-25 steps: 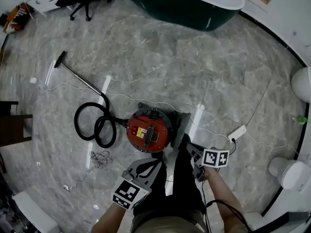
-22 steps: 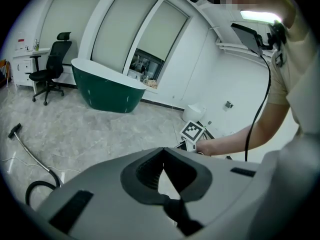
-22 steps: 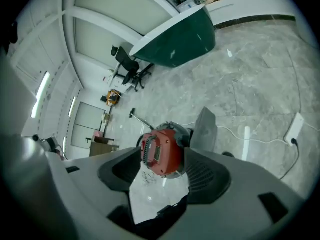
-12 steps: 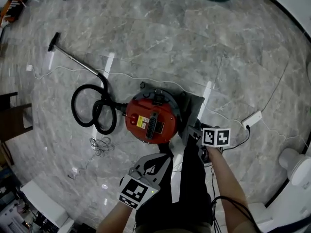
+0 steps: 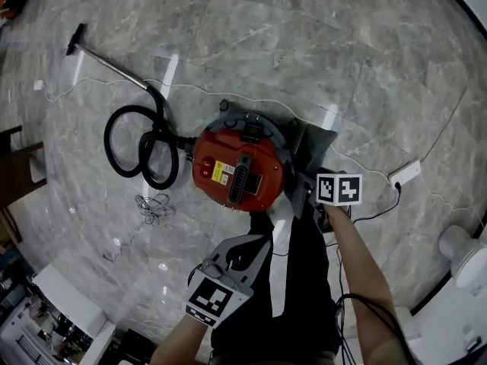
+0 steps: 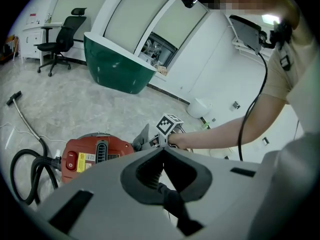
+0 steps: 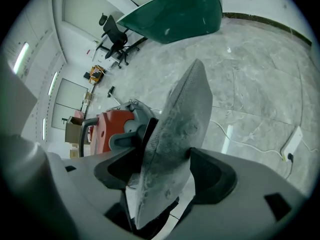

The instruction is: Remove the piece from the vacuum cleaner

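Observation:
A round red vacuum cleaner [image 5: 237, 172] stands on the marble floor, with its black hose [image 5: 141, 147] coiled at its left and the wand [image 5: 106, 63] lying beyond. A dusty grey flat piece [image 5: 310, 149] stands against its right side. My right gripper [image 5: 303, 196] is at that piece. Its jaws have just been opening and stand wide, with the piece [image 7: 182, 114] between them in the right gripper view. My left gripper [image 5: 262, 240] hangs just below the vacuum, shut and empty. In the left gripper view its tips [image 6: 162, 148] meet, the vacuum [image 6: 92, 154] beyond them.
My dark-trousered legs [image 5: 297, 280] stand right behind the vacuum. A white power strip [image 5: 403, 173] and its cable lie at the right, a small tangled cord [image 5: 152, 204] at the left. A green counter [image 6: 117, 66] and an office chair [image 6: 62, 39] stand far off.
The vacuum has grown larger in the head view as I lean down. My right gripper has closed in on the grey piece at the vacuum's side. The left has come slightly nearer.

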`<state>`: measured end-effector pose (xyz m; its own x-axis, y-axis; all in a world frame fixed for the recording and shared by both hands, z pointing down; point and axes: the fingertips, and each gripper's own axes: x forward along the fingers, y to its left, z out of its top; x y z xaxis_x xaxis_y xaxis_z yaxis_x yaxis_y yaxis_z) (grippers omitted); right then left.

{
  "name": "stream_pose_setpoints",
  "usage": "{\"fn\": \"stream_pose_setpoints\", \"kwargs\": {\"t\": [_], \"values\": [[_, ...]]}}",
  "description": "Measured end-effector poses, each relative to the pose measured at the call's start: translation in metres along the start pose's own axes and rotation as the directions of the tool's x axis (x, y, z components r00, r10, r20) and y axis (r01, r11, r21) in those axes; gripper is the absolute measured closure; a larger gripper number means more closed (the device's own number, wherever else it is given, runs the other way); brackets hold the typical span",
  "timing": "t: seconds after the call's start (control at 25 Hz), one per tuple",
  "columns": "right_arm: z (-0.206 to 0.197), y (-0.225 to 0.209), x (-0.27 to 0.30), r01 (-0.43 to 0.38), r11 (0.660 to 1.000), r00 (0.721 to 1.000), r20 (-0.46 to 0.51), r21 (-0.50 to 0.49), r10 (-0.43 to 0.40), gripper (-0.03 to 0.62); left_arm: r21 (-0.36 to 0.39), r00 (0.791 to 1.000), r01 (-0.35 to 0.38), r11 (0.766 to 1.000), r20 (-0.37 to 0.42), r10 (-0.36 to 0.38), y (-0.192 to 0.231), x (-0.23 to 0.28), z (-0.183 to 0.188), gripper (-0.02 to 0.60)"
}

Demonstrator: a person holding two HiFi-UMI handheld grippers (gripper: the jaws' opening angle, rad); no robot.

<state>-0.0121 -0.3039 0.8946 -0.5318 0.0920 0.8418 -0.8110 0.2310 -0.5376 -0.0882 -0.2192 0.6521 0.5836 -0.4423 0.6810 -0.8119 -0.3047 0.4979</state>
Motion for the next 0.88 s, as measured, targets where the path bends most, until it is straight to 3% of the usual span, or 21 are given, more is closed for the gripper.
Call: {"fn": "stream_pose_setpoints", "kwargs": {"t": [0.36,0.68,0.88], "values": [[-0.004,-0.002,-0.001,-0.069,0.998,0.997,0.022,0.016,0.068,0.278,-0.019,1.0,0.006,1.0,-0.003,-0.006,0.004,0.001,-0.007,0.578],[-0.013,-0.017,-0.012,-0.043,0.999,0.999,0.0,-0.032,0.043,0.286,-0.031,1.0,0.004,1.0,-0.006,-0.004,0.007,0.001,-0.013,0.578],[-0.016,-0.017,-0.012,-0.052,0.998,0.999,0.005,-0.034,0.052,0.332,-0.034,1.0,0.013,0.999,-0.009,-0.014,0.003,0.008,-0.015,0.578]]}}
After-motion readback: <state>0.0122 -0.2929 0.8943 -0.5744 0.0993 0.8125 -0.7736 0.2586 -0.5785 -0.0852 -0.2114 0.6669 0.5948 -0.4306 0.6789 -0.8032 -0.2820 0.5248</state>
